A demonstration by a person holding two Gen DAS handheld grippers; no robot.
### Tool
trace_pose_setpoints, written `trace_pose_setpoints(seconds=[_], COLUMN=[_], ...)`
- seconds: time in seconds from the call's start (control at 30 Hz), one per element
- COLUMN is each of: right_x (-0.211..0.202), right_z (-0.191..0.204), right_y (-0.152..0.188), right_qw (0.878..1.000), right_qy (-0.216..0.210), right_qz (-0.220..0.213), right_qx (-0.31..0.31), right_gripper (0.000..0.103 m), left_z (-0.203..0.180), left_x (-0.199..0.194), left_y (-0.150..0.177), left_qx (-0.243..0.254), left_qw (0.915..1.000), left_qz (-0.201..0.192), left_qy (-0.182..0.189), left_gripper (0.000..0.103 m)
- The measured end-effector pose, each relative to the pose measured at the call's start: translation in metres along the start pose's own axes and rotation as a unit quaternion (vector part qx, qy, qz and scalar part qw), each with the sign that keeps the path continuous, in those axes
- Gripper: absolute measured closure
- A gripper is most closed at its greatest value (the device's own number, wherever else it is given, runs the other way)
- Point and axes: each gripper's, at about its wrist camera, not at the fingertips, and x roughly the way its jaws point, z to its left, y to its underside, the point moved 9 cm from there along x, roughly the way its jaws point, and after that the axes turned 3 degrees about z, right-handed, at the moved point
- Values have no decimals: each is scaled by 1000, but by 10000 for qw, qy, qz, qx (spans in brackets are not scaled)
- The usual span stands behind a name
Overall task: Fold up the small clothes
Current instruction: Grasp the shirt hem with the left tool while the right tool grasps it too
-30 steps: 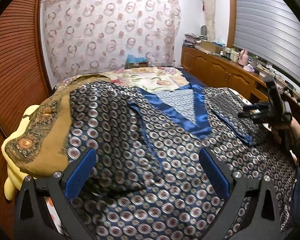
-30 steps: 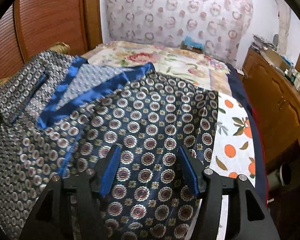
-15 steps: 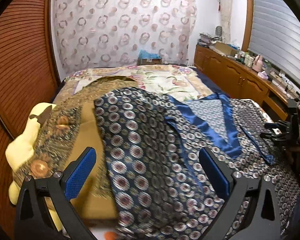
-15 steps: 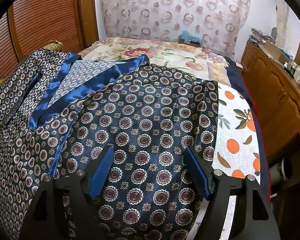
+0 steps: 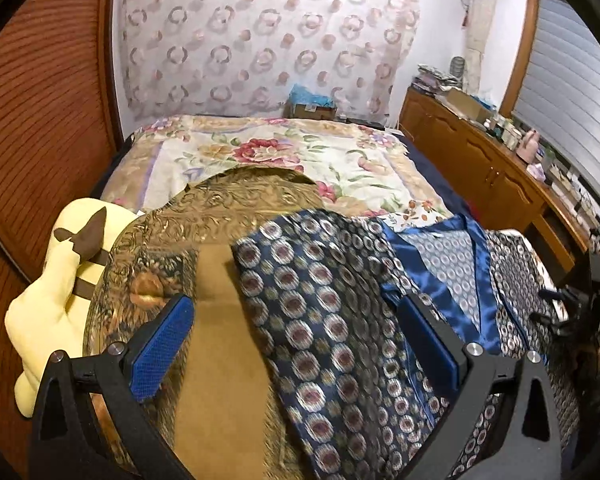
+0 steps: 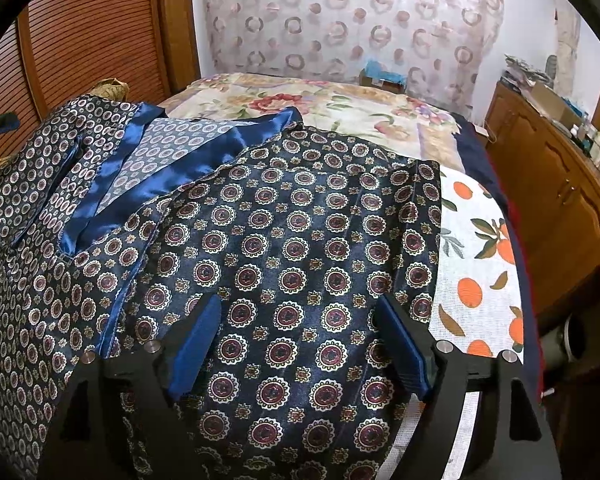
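Observation:
A navy satin garment with round medallion print and a plain blue collar (image 6: 292, 248) lies spread open on the bed; it also shows in the left wrist view (image 5: 332, 320). My right gripper (image 6: 300, 340) is open and empty, hovering over the garment's right front panel. My left gripper (image 5: 300, 332) is open and empty above the garment's left edge, where it overlaps a brown-gold patterned cloth (image 5: 220, 320). The right gripper also shows at the far right of the left wrist view (image 5: 576, 316).
A yellow plush toy (image 5: 52, 292) lies at the bed's left edge by the slatted wooden wall. A floral quilt (image 5: 276, 152) covers the far bed. An orange-print cloth (image 6: 476, 264) lies right of the garment. A wooden cabinet (image 6: 556, 200) runs along the right.
My left gripper has swung left, off the garment's middle towards its left edge over the brown cloth. My right gripper has drawn back slightly and its jaws have opened wider.

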Motion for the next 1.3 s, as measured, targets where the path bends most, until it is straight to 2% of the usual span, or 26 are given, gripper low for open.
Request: trace_pose_setpoints(seconds=[0.07, 0.3, 0.4, 0.47, 0.53, 0.63, 0.73, 0.83, 0.93, 0.97, 1.0, 1.07, 1.17, 1.23, 1.27, 1.3], right_x=[0, 0, -2, -7, -13, -21, -21, -12, -1, 4, 8, 20, 33, 34, 34, 32], right_z=[0, 0, -1, -6, -16, -28, -39, -48, -58, -59, -60, -60, -65, -65, -66, -64], right_y=[0, 0, -1, -3, -5, -15, -28, -38, -46, -48, -50, -49, -51, -57, -60, -62], right_qw=[10000, 10000, 9999, 9995, 9992, 9988, 9987, 9972, 9980, 9983, 9985, 9988, 9986, 9989, 9989, 9989], right_qy=[3, 6, -82, -198, -74, 11, -9, -266, -92, -56, -52, 22, 162, 200, 186, 203], right_qz=[4, 5, -29, -147, -220, -328, -330, -276, -204, -144, -103, 31, 198, 116, 96, 84], right_qx=[-8, -6, 56, 218, 311, 362, 380, 646, 589, 560, 543, 488, 456, 399, 418, 421], right_gripper=[21, 20, 21, 21, 21, 21, 21, 21, 24, 24, 24, 25, 31, 43, 63, 89], left_z=[7, 22, 21, 21, 19, 16, 15, 17, 15, 14, 11, -1, -18, -29, -35, -40], left_x=[7, 32, 43, 45, 46, 43, 40, 43, 47, 48, 47, 40, 25, 15, 9, 3], left_y=[-5, -4, 5, 6, 7, 5, -1, -5, -7, -7, -7, -10, -14, -15, -16, -16], left_qx=[-62, -160, -142, -122, -95, -83, -25, -36, 64, 101, 224, 453, 670, 765, 777, 791], left_qw=[9999, 9987, 9974, 9972, 9972, 9976, 9983, 9984, 9983, 9982, 9980, 9980, 9975, 9970, 9969, 9967], left_qz=[73, 470, 707, 744, 736, 670, 537, 542, 577, 590, 585, 448, 210, 84, 24, -48], left_qy=[-63, -121, -11, -10, 13, 155, 218, 166, 97, 55, -7, 23, 37, 62, 135, 200], left_gripper=[3, 26, 27, 27, 31, 45, 47, 59, 73, 88, 98, 99, 100, 100, 100, 100])
